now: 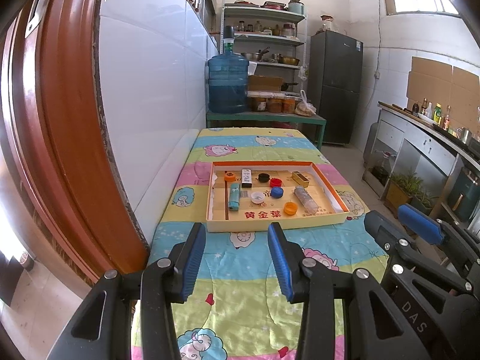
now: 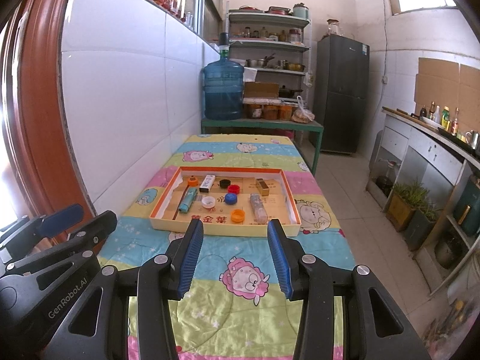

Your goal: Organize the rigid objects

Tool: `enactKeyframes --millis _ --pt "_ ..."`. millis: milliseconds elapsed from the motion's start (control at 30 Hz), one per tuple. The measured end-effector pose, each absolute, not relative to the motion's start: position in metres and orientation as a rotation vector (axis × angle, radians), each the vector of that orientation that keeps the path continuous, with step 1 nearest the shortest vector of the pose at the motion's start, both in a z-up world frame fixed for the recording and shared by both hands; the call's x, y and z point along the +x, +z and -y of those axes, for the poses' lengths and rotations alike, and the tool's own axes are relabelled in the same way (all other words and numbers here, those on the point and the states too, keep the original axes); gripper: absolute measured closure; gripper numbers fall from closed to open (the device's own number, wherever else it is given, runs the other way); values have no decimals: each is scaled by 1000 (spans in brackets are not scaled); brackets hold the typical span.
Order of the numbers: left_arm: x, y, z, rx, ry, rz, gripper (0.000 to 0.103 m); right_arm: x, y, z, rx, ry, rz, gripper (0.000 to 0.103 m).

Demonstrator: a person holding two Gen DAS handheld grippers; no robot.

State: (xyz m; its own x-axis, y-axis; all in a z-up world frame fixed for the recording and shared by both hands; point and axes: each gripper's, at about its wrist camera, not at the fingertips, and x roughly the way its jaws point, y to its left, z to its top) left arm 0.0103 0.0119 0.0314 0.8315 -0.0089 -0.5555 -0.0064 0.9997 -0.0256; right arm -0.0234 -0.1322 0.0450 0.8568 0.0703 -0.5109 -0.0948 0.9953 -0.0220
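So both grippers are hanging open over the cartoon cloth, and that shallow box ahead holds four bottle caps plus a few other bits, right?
Not four: the box holds six caps, two orange, one black, one red, one blue, one white. The left wrist view shows them. Both the left gripper and right gripper are open.

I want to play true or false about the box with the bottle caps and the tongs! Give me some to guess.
1. Both orange caps lie inside the shallow box. True.
2. The left tongs are squeezing the blue cap. False: they are open and empty, above the cloth in front of the box.
3. The white cap lies with its hollow side up. True.
4. The right tongs hold the gold block. False: they are open and empty; the block lies in the box.
5. The red cap is outside the box. False: it lies inside, beside the black cap.
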Motion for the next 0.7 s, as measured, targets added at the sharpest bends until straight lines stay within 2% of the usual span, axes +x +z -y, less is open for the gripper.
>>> enactKeyframes --millis 700 --pt "11 31 -9 -27 -2 -592 60 -23 42 128 -42 87 -539 57"
